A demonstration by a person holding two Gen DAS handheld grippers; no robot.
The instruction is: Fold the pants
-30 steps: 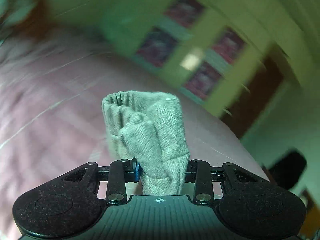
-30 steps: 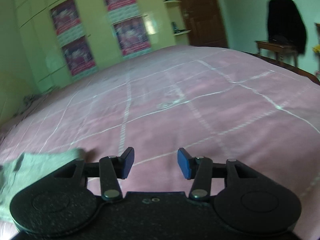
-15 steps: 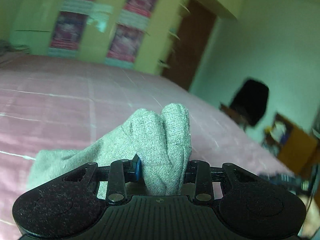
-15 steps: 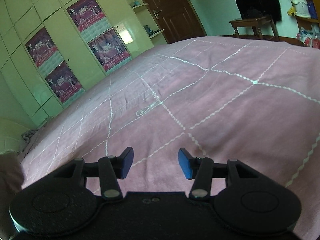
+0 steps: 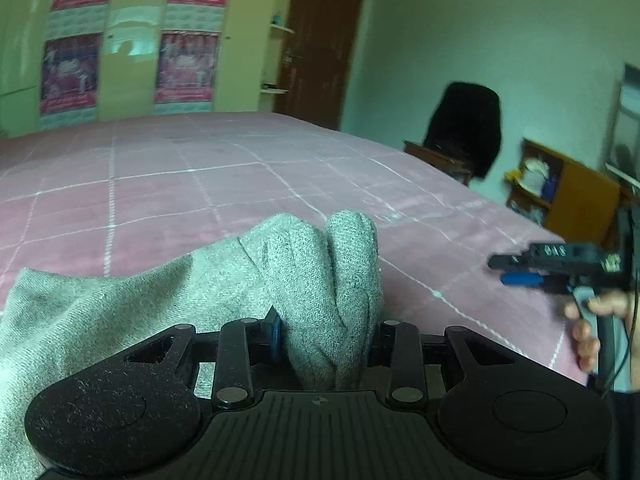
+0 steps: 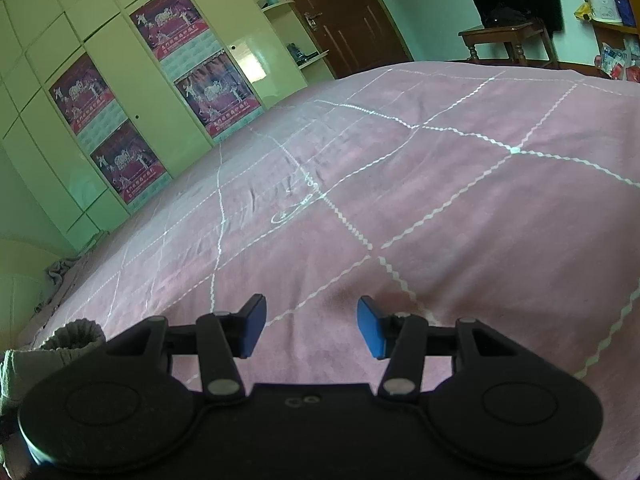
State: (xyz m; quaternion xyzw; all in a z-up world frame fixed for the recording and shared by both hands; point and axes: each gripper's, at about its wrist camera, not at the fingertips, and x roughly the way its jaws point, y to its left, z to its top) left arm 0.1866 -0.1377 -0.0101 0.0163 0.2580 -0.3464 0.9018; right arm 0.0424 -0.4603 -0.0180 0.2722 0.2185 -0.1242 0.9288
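Item 1, nearest: left gripper (image 5: 324,334), black two-finger tool with blue pads, clamped on a bunched wad of the grey knitted pants (image 5: 320,280). Fabric bulges above the jaws in two rounded lobes; the rest trails down and to the left onto the bed.

Item 2: right gripper (image 6: 311,327), same make, jaws spread wide and holding nothing, hovering low over the bed. In the left wrist view it appears off to the right, apart from the pants, with the person's hand (image 5: 592,320) on its handle.

Item 3: ribbed cuff or waistband of the pants (image 6: 72,334), visible at the left edge of the right wrist view; which end it is cannot be told.

Item 4: pink bedspread with a white grid of stitched lines (image 6: 440,200), lying under everything.

Item 5, far: pale green wardrobe doors with posters (image 6: 120,120); brown door (image 5: 320,40); dark garment over a chair (image 5: 464,128).

Handling note: the step looks like laying the pants out for a fold. Advisable to bring the empty tool to a free edge, pinch a thin layer rather than a wad, and draw the cloth taut and flat.
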